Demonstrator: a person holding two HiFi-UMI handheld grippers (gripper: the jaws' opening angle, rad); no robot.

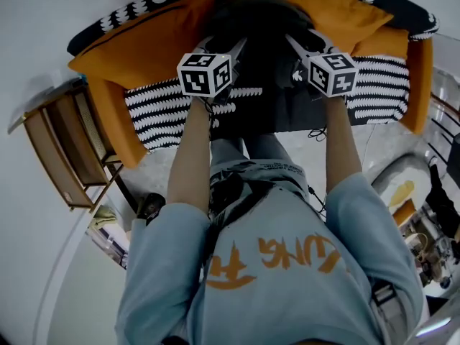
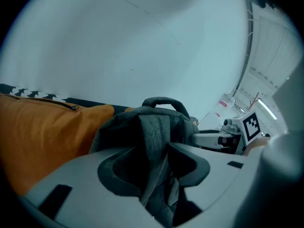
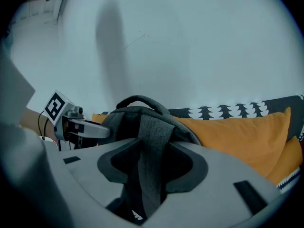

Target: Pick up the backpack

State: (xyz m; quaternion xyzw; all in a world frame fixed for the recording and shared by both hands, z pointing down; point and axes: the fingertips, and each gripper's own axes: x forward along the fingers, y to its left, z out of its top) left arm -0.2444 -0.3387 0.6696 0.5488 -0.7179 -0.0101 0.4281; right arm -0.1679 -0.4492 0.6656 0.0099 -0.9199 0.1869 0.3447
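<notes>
A dark grey backpack (image 1: 262,20) stands upright on the sofa seat against the orange cushions, its top handle (image 2: 164,101) arching above it. My left gripper (image 1: 224,47) reaches at it from the left and my right gripper (image 1: 305,40) from the right. In the left gripper view the jaws of the left gripper (image 2: 154,170) stand wide, with one grey shoulder strap (image 2: 153,132) hanging between them and the pads apart from it. The right gripper (image 3: 152,167) also stands open, astride the other strap (image 3: 153,141). Each gripper shows in the other's view.
The sofa has orange cushions (image 1: 154,34) and a black-and-white patterned cover (image 1: 162,110); a white wall (image 2: 142,42) rises behind it. A wooden side table (image 1: 65,157) stands at the left. Cables and clutter lie on the floor at the right (image 1: 431,214).
</notes>
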